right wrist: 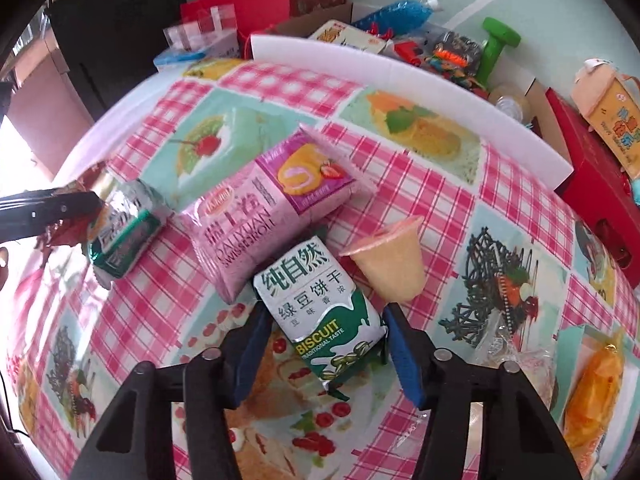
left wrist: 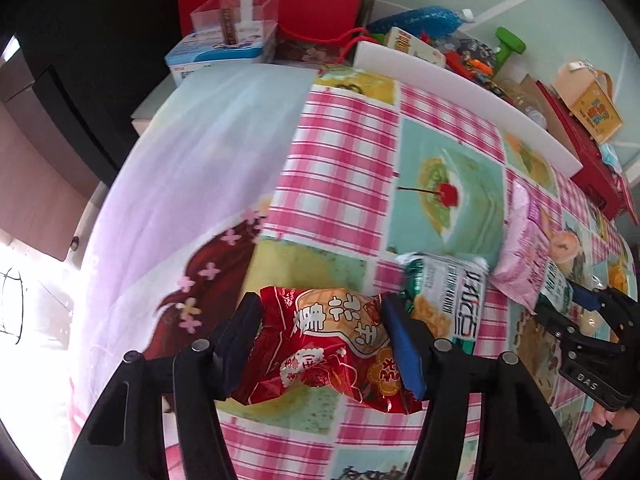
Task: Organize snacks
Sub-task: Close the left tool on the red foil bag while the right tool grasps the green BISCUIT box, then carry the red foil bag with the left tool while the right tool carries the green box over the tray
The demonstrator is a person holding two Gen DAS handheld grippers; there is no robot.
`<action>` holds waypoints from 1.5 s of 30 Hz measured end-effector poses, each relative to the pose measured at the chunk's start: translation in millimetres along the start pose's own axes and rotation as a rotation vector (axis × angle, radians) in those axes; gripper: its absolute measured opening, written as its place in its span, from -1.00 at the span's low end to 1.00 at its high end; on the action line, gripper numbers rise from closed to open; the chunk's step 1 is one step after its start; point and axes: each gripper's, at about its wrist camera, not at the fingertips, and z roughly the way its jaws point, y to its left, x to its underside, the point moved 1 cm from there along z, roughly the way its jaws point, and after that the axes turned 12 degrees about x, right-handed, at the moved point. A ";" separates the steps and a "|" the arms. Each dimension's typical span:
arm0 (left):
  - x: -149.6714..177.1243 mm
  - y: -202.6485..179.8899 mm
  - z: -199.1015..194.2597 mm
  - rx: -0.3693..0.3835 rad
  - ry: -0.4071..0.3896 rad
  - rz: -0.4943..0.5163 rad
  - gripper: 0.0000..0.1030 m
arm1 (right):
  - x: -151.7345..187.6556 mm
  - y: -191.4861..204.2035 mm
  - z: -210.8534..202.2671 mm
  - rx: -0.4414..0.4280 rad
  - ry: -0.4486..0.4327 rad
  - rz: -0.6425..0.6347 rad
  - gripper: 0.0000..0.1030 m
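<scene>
The red snack packet is hiding its two ends behind the blue pads of the left gripper, so contact there is staying unclear. The right gripper's pads are covering the lower flanks of the green biscuit pack. Right of that pack, an orange wrapped snack is running off the frame's edge, its label unreadable.

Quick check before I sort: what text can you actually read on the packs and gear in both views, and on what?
"纯自然", "绿豆饼干", "BISCUIT", "TRADITIONAL TASTE": green-and-white biscuit pack between the right tool's fingers.
"DALIYUAN SWISS ROLL": pink roll pack.
"DAS": black arm of the right tool, seen from the left wrist.
Red snack pack in the left tool: characters upside down, not legible.
Boxes at the back: too small.
</scene>
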 end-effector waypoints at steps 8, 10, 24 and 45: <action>16.5 -35.3 7.1 0.049 -0.003 0.045 0.19 | 14.6 -7.5 -6.7 -0.018 -0.013 0.043 -0.13; 21.0 -40.9 6.5 0.061 -0.017 0.036 0.18 | 19.7 -8.9 -9.9 -0.026 -0.018 0.057 -0.14; 49.4 -67.4 -30.6 0.095 -0.194 -0.062 0.15 | 60.3 -32.1 -70.0 -0.077 -0.160 0.200 -0.18; 38.1 -253.0 -34.4 0.233 -0.230 0.206 0.15 | 125.2 -166.0 -114.5 0.162 -0.293 0.550 -0.18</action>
